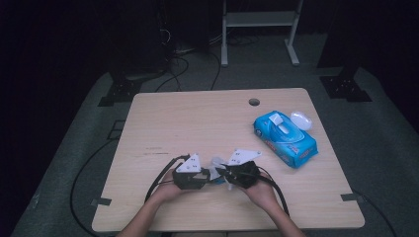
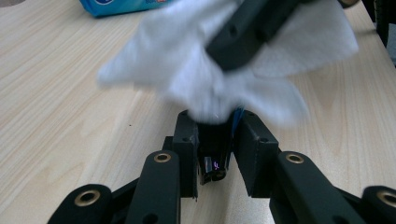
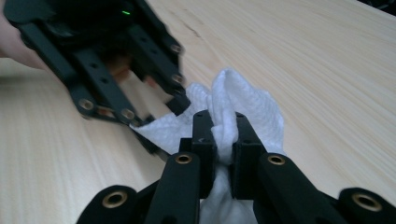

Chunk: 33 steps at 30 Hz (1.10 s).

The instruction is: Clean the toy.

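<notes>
No legible text on anything.

A light wooden table (image 1: 197, 118) with rounded corners stands on a grey carpeted floor (image 1: 380, 148), a round cable hole (image 1: 254, 102) near its far edge. The room beyond is dark, the light falling mainly on the tabletop. Behind the table stands a white metal frame (image 1: 259, 19) on two legs. Black cables (image 1: 183, 64) trail across the floor at the back, and dark stand bases (image 1: 346, 88) rest at the far left and right.
</notes>
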Motion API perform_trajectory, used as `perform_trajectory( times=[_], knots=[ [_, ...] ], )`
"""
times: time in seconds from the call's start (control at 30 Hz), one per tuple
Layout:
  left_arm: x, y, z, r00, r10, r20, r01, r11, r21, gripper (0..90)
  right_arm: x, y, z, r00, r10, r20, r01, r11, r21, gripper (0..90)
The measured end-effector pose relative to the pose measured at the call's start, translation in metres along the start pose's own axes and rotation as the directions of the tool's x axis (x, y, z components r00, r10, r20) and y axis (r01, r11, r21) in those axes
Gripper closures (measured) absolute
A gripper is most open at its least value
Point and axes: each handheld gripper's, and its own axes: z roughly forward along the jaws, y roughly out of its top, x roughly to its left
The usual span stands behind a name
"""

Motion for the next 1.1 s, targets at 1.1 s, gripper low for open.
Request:
perform_trajectory(
  times=[1.1],
  knots=[
    [0.001, 0.001, 0.004, 0.9998, -0.011, 0.015, 0.011, 0.9999, -0.001, 71.2, -0.037, -0.027, -0.038, 0.9868, 0.081, 0.140, -0.080, 0.997, -0.009, 82.3]
  ],
)
